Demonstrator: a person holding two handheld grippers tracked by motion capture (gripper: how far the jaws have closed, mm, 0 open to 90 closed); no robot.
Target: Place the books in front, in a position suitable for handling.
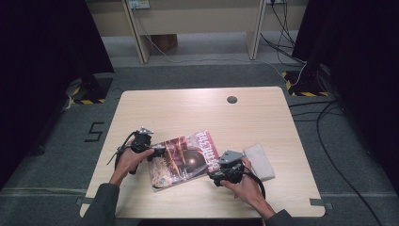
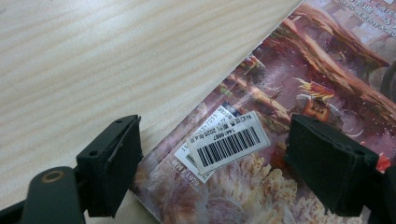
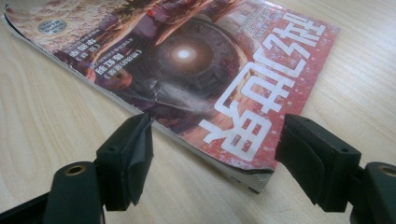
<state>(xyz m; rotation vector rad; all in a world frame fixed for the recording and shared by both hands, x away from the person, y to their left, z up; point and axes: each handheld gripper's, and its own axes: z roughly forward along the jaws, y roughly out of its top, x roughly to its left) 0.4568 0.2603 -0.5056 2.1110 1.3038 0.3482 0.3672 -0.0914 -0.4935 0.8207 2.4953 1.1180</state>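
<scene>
The glossy magazine (image 1: 185,159) lies flat on the pale wood-grain table (image 1: 188,108). The right gripper (image 3: 212,154) stands at its near corner, matte black jaws apart and empty. The left gripper (image 2: 210,168) straddles its left edge, jaws wide, over a white barcode sticker (image 2: 229,144). A soft white cloth (image 1: 259,160) lies just right of the magazine.

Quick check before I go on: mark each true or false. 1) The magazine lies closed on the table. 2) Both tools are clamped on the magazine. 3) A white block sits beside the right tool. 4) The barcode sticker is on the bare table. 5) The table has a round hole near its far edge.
1) The magazine lies closed on the table: true.
2) False: the left tool and right tool both stand open, jaws apart over the magazine's edges.
3) The white block: true.
4) False: the barcode sticker is on the magazine's cover.
5) The hole: true.
</scene>
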